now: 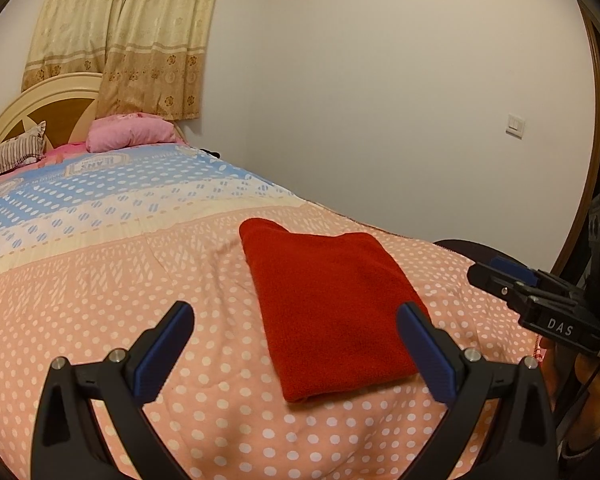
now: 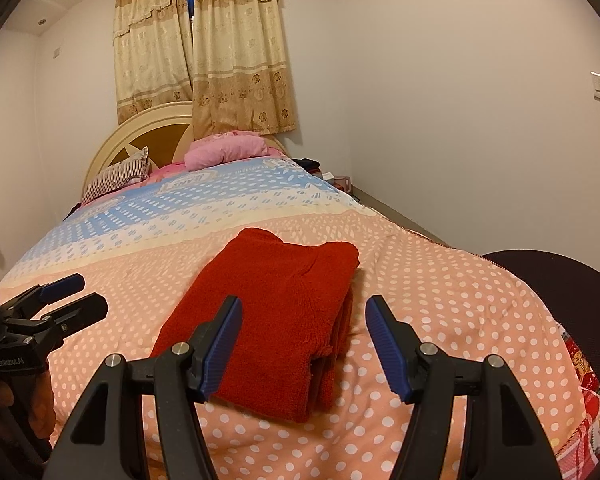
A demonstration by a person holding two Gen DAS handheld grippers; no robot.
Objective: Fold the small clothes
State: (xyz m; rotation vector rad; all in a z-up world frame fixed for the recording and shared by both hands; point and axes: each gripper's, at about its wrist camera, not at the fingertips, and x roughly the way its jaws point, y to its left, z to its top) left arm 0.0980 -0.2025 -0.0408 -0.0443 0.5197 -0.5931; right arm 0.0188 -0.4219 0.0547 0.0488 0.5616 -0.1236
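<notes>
A red fleece garment (image 1: pixel 324 300) lies folded into a compact rectangle on the pink polka-dot quilt (image 1: pixel 120 280). My left gripper (image 1: pixel 296 316) hovers open just in front of it; its right blue pad sits over the garment's near right corner and its left pad over bare quilt. In the right wrist view the folded garment (image 2: pixel 284 280) shows stacked layers along its right edge. My right gripper (image 2: pixel 304 304) is open above its near end, its pads not pressing on the cloth. Each gripper shows at the edge of the other's view: right gripper (image 1: pixel 496 276), left gripper (image 2: pixel 74 294).
The quilt (image 2: pixel 440 300) covers a bed that runs back to a striped pillow (image 2: pixel 116 178), a pink pillow (image 2: pixel 228 150) and a round headboard (image 2: pixel 156 128) under curtains. A dark round chair back (image 2: pixel 560 280) stands at the bed's right side. A wall runs along the right.
</notes>
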